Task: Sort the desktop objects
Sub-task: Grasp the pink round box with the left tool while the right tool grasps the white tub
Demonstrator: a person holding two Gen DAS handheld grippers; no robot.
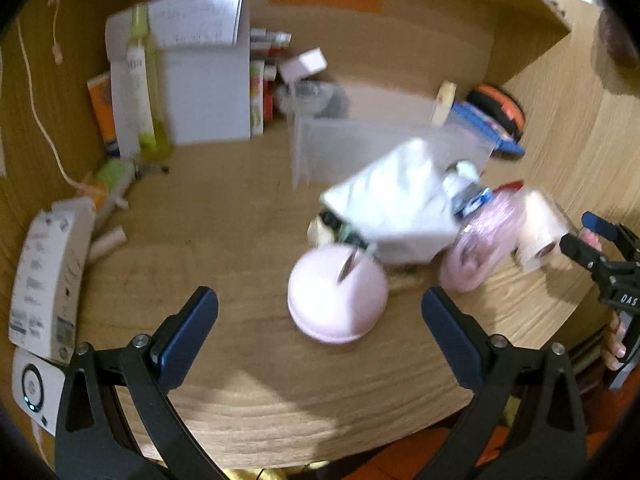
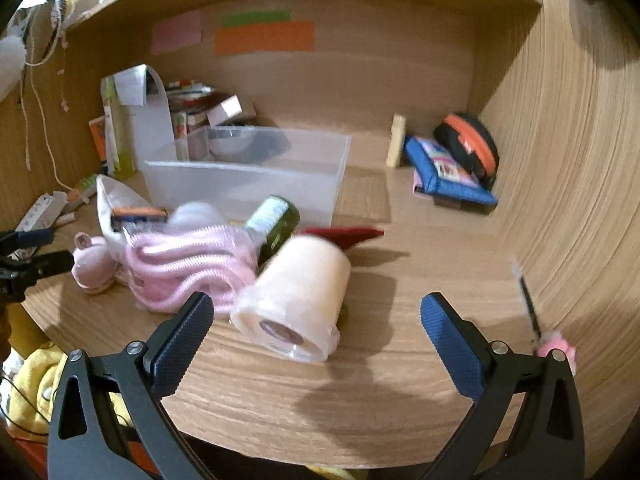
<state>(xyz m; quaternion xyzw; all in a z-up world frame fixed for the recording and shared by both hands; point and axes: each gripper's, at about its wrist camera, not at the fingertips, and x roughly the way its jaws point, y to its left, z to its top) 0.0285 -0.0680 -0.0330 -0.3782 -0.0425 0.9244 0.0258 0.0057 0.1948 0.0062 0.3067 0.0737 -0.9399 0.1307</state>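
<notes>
Left hand-held gripper (image 1: 320, 320): fingers spread wide, nothing between them, held low over the near edge of the wooden counter (image 1: 240, 392).

Right hand-held gripper (image 2: 316, 326): fingers likewise spread, empty; the paper roll lies on the counter just ahead of its left finger (image 2: 180, 344). A hand (image 1: 614, 344) grips this tool's handle at the right edge of the left view.

Pink round case (image 1: 338, 294): nearest the left gripper, resting on the counter, closed, a small dark mark on its top.

Paper roll (image 2: 298, 292): cream, wrapped in clear film, lying on its side, core end facing the camera.

Pink coiled cord (image 2: 188, 268): bundled, touching the roll's left side.

White pouch (image 1: 396, 204): tilted, resting on the heap behind the pink case; blurred.

Green bottle (image 2: 276, 220): lying tilted behind the cord and the roll, label up.

Red item (image 2: 344, 236): flat, behind the roll; kind unclear.

Pen (image 2: 528, 300): with a pink topper, near the right side wall.

Clear plastic bin (image 2: 248, 176): upright behind the heap, open top.

Blue pouch (image 2: 444, 174) and black-and-orange case (image 2: 468, 148): far right corner, touching one another.

White carton (image 1: 44, 276): far left, beside a white device (image 1: 34, 388).

Tall green bottle (image 1: 144, 92): upright at the back left, against white boxes (image 1: 200, 76).
</notes>
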